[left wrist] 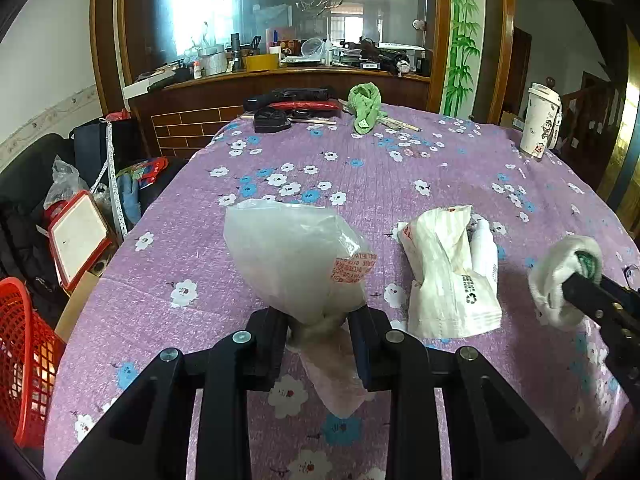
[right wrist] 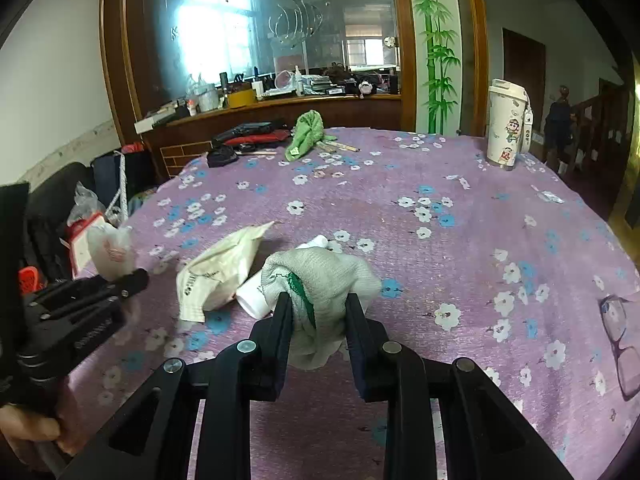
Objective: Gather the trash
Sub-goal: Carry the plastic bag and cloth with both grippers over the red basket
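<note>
A table point(left wrist: 400, 184) under a purple cloth printed with white and blue flowers fills both views. In the centre of the left wrist view, the left gripper point(left wrist: 318, 316) is clenched on the neck of a translucent plastic bag with red print point(left wrist: 292, 256); the bag's long axis runs up the frame, with its wide end pointing towards the far edge of the table and its twisted tail trailing back under the jaws. Just right of it, a crumpled white paper bag with a recycling mark point(left wrist: 444, 280) lies with its long axis up the frame, resting against a white plastic bottle point(left wrist: 486, 248). In the lower centre of the right wrist view, the right gripper point(right wrist: 318, 312) grasps a bunched white knitted glove with a green cuff edge point(right wrist: 320, 280), lifted in front of the bottle's end. At the far edge lie a green cloth point(left wrist: 365, 106) and black and red items point(left wrist: 292, 100); a tall white cartoon-printed tumbler point(right wrist: 506, 124) stands upper right. A red mesh basket point(left wrist: 24, 356) sits at lower left beside the table, and purple-framed glasses point(right wrist: 620, 344) lie at the right edge.
</note>
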A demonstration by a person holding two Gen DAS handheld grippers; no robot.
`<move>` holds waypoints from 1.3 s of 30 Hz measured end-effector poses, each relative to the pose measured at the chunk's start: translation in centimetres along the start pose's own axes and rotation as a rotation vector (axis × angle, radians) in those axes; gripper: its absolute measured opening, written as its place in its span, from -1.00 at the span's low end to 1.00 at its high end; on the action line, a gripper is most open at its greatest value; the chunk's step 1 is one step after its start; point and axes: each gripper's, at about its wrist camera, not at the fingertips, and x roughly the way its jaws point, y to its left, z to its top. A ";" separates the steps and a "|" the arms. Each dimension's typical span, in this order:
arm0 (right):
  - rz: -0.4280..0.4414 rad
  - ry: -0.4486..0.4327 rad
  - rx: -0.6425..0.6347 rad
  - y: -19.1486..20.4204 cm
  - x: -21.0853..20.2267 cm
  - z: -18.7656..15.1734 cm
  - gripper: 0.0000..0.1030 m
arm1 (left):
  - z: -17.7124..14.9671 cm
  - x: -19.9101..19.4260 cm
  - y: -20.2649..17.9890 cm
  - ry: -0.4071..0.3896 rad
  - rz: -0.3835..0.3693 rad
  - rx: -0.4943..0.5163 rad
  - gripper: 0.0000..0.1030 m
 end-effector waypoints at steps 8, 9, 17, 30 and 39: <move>-0.024 0.013 -0.038 1.4 -1.1 -0.2 -0.46 | -0.8 -3.7 0.3 -0.038 0.024 0.042 -0.47; -0.027 0.015 -0.048 1.7 -1.4 -0.3 -0.46 | -0.9 -4.2 0.5 -0.039 0.024 0.041 -0.47; -0.015 0.009 -0.082 4.2 -4.3 -1.8 -0.46 | -2.8 -6.5 2.1 -0.045 0.031 0.045 -0.47; -0.018 -0.026 -0.168 8.7 -6.9 -3.0 -0.46 | -4.6 -9.2 4.4 -0.068 0.039 0.034 -0.47; 0.025 -0.015 -0.188 11.3 -7.4 -3.1 -0.45 | -5.4 -10.4 6.9 -0.071 0.044 0.004 -0.47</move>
